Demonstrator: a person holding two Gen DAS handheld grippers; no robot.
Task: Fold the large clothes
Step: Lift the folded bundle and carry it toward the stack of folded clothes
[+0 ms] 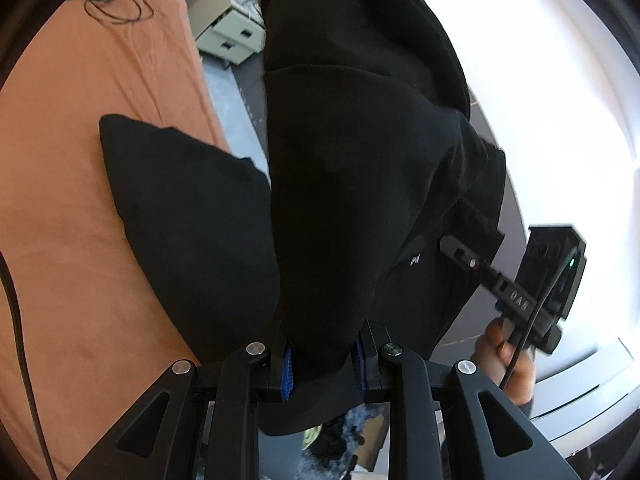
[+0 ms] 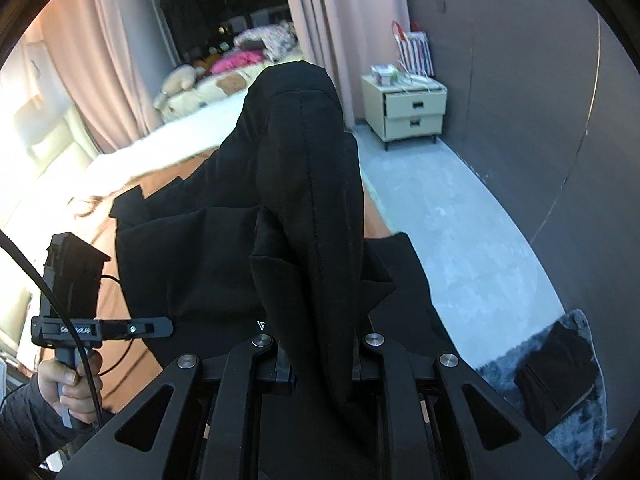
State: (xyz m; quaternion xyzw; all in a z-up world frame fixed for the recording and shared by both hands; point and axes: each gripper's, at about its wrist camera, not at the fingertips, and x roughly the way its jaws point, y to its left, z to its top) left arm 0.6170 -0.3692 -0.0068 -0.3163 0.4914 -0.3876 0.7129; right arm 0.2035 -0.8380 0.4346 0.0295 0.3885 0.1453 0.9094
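Garment (image 1: 340, 200) hanging between both claws, over the bed (image 1: 80, 160); nightstand (image 2: 404, 108) beyond, on the floor (image 2: 440, 208) against the wall (image 2: 520, 80).

A small cream cabinet (image 2: 404, 110) with two drawers is standing on the grey floor (image 2: 432, 216) by a dark grey wall (image 2: 520, 80). Pink curtains (image 2: 320, 12) are hanging behind it. Soft toys (image 2: 200, 84) are lying on a white bed (image 2: 160, 148). Bright light is coming in from the left. An orange sheet (image 1: 80, 160) is lying flat.
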